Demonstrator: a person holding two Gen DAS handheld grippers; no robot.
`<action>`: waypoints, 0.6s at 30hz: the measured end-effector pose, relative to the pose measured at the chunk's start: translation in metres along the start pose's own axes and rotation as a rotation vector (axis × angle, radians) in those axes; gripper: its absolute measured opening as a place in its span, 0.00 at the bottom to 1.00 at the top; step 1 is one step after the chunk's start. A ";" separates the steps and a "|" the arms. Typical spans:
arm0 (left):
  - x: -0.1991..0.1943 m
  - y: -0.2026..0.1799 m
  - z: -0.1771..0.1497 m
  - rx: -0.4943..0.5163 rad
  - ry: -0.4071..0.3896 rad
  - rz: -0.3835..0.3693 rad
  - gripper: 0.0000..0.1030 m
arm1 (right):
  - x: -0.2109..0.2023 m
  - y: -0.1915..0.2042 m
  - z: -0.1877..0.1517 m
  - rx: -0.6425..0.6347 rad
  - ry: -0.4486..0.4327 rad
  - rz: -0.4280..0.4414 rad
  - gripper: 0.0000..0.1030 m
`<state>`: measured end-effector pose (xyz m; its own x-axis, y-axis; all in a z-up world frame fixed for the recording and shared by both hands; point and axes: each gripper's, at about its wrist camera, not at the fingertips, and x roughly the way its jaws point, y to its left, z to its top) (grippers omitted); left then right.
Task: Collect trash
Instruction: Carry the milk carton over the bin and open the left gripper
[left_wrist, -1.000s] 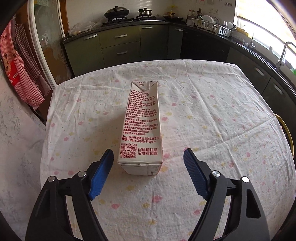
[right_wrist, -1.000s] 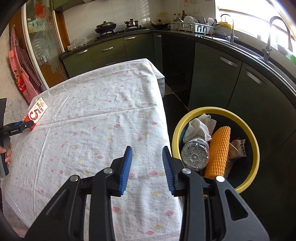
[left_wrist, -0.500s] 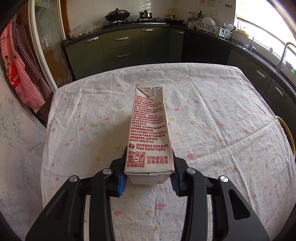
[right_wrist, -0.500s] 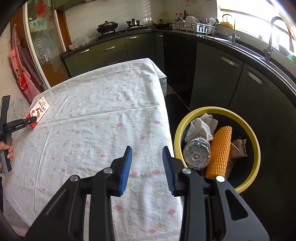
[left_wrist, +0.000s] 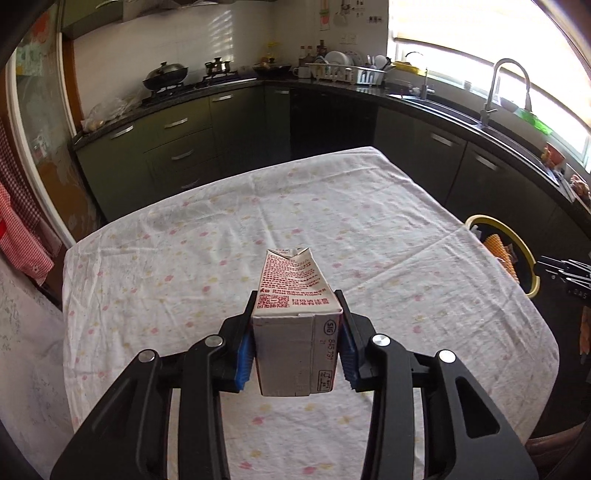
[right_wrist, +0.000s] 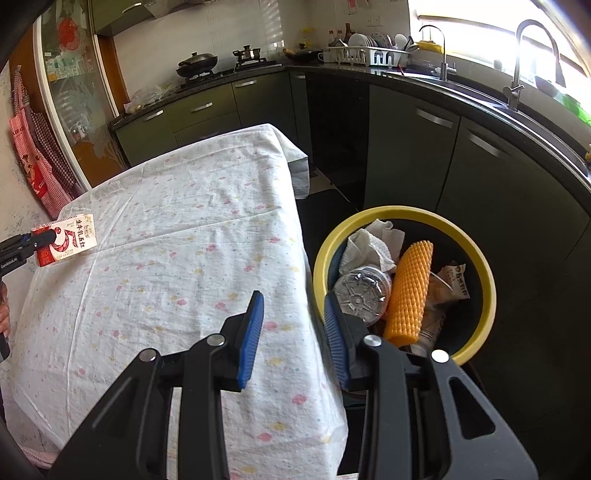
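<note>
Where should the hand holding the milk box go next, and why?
Probably across the table toward the yellow bin. The left gripper is shut on the milk carton, lifted off the tablecloth, and the bin beside the table already holds other trash.

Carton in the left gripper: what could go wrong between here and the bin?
1. The left gripper pinches the carton only at its base end, with most of it sticking out ahead; it could pivot or slip on the way.
2. The bin beside the table already holds a bottle, corn cob, tissue and wrapper; the carton may perch on them.
</note>
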<state>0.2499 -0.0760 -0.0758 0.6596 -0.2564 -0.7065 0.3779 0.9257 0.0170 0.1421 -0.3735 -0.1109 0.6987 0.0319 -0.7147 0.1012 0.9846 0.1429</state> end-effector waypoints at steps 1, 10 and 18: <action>-0.003 -0.009 0.002 0.015 -0.005 -0.017 0.37 | -0.002 -0.004 -0.001 0.006 -0.002 -0.004 0.32; -0.012 -0.123 0.031 0.215 -0.028 -0.216 0.37 | -0.036 -0.056 -0.013 0.098 -0.049 -0.088 0.32; 0.008 -0.235 0.068 0.355 -0.029 -0.394 0.37 | -0.057 -0.113 -0.031 0.197 -0.065 -0.150 0.32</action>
<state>0.2101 -0.3142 -0.0372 0.4390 -0.5782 -0.6877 0.7943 0.6075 -0.0038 0.0693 -0.4811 -0.1077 0.7092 -0.1294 -0.6931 0.3387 0.9247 0.1740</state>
